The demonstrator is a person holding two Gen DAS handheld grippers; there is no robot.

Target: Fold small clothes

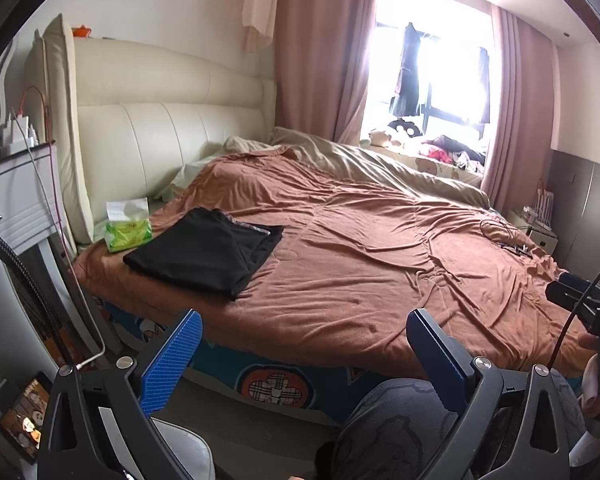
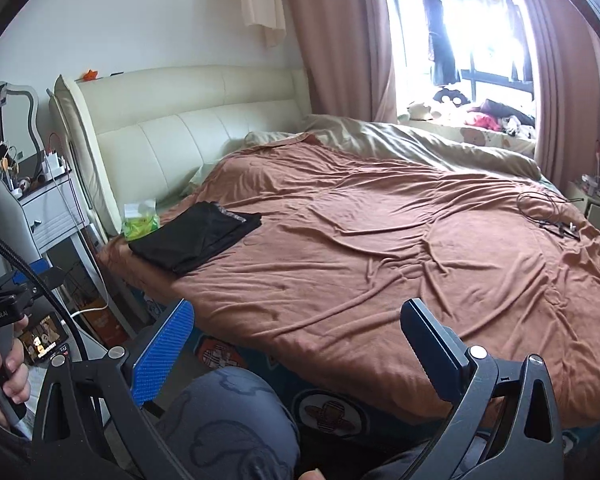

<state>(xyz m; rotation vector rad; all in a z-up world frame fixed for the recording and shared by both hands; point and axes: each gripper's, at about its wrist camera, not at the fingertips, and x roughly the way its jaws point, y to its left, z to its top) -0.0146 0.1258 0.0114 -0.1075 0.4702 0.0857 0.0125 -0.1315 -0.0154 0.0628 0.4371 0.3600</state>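
The folded black fabric garment point(image 1: 204, 250) is laid flat on the rust-brown quilted bed cover point(image 1: 360, 248), seemingly finished, while the left tongs point(image 1: 304, 356) and right tongs point(image 2: 300, 344) are held empty and spread wide.

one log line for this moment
left gripper: open, empty | right gripper: open, empty | black garment: folded on bed

a bed point(image 1: 380, 240) under a rumpled brown cover, cream headboard point(image 1: 160, 120) on a white wall, pink curtains point(image 1: 320, 60) framing a glaring window point(image 1: 440, 60), white nightstand point(image 1: 16, 196) beside.
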